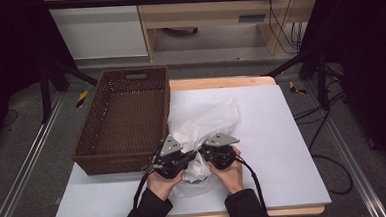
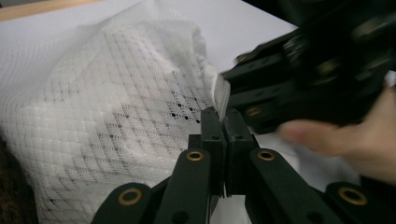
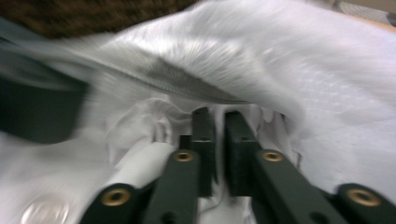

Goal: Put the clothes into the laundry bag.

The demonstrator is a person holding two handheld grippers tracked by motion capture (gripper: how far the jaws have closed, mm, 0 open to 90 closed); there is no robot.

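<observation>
I have both tools down on the white mesh garment [image 1: 205, 133], which lies crumpled on the white surface [image 1: 283, 149] just beside the brown wicker basket [image 1: 124, 117].

My left tool [image 2: 219, 119] has its jaws pressed tight together, and in the left gripper view a thin edge of the garment's [image 2: 112, 107] mesh is pinched between their tips. Most of the cloth spreads away from this tool to its left and ahead, the open diamond weave plain to see. To its right and just ahead, almost touching, sits the other tool's black body with the person's hand [image 2: 345, 140] wrapped round it, blurred.

My right tool [image 3: 218, 126] has its jaws nearly closed, with a narrow gap between them. In the right gripper view folds of the garment [image 3: 289, 70] rise all around and ahead of the tips, and bunched cloth lies on both sides of the jaws, but the picture is blurred and I cannot tell whether the pads press on any fabric.

From the high view, the left tool [image 1: 171, 159] and right tool [image 1: 218, 152] face each other across the near end of the garment, close together, each held in a hand. The basket stands just beyond and to the left of the left tool, its near right corner close to that tool.
</observation>
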